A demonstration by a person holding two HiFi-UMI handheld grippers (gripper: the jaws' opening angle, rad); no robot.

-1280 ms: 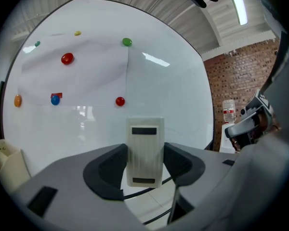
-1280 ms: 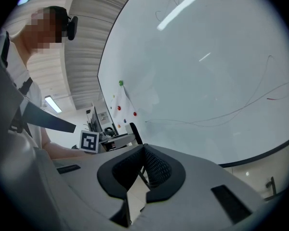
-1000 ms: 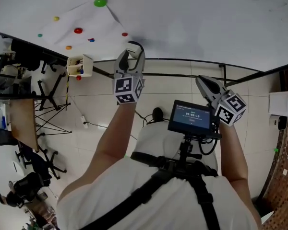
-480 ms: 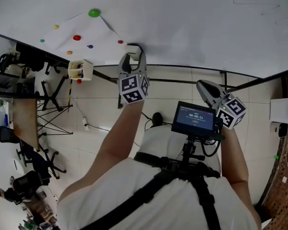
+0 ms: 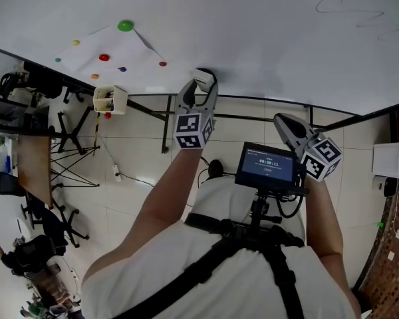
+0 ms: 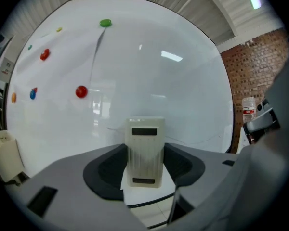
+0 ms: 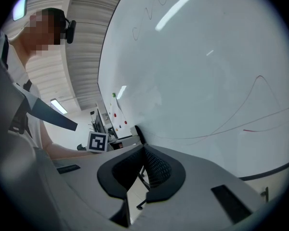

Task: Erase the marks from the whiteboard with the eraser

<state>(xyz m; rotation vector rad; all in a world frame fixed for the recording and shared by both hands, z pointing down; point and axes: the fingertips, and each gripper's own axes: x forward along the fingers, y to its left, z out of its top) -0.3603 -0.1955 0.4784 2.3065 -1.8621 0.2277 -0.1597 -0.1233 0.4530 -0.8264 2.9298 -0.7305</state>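
Between left tongs (image 6: 144, 163): 1 eraser (image 6: 145, 143), seemingly touching 1 whiteboard (image 6: 178, 88).

- Head view: the camera sits on the person's head and faces forward and steeply down. The whiteboard (image 5: 253, 25) is far, the torso (image 5: 206, 271) is near, and the floor (image 5: 133, 165) lies between.
- Left gripper view: the camera rides on the left gripper (image 6: 145, 163). It faces the whiteboard squarely at close range, past the eraser (image 6: 145, 143) clamped in its jaws.
- Right gripper view: the camera rides on the right gripper (image 7: 143, 150). It looks left along the whiteboard at a shallow angle.
- Shared: the whiteboard is in all three views. The green magnet (image 5: 125, 26) is in the head and left gripper views.
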